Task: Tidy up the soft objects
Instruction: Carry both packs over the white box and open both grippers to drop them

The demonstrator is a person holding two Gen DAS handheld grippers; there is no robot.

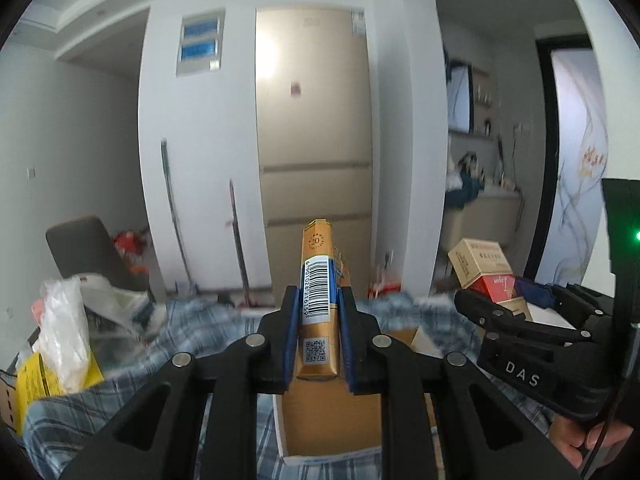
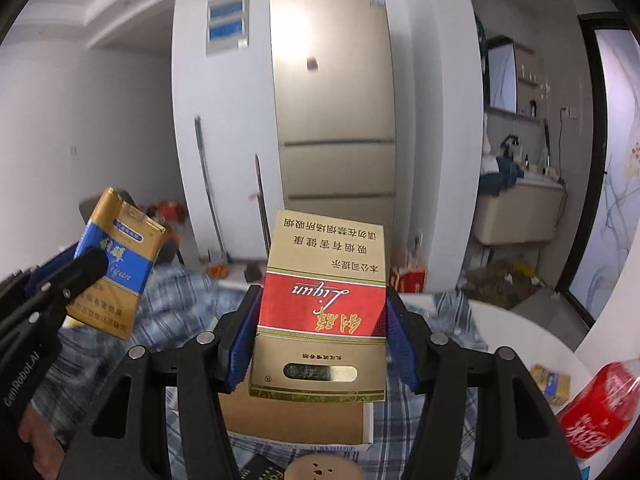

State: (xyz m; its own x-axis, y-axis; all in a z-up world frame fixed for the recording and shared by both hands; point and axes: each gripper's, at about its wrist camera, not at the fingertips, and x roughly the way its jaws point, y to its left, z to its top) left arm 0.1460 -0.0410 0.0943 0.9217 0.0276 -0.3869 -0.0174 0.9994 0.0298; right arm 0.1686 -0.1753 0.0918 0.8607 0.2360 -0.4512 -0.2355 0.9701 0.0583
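Red-and-gold pack (image 2: 320, 304) at centre reads "Liqun", upside down. Right gripper (image 1: 516, 320), at three o'clock, reads "DAS". Left gripper (image 2: 80, 276), at eight o'clock, possibly "GenRobot.AI".

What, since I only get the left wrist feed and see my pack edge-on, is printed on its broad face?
Observer: The gold pack in the left gripper has a blue panel with white script across its face.
Operator: Is the right gripper gripping anything? I only see it side-on.
Observer: Yes. The right gripper is shut on a red-and-gold pack, whose print reads upside down in its camera.
Operator: Anything further right?
Observer: A red can shows at the lower right, near a small yellow pack.
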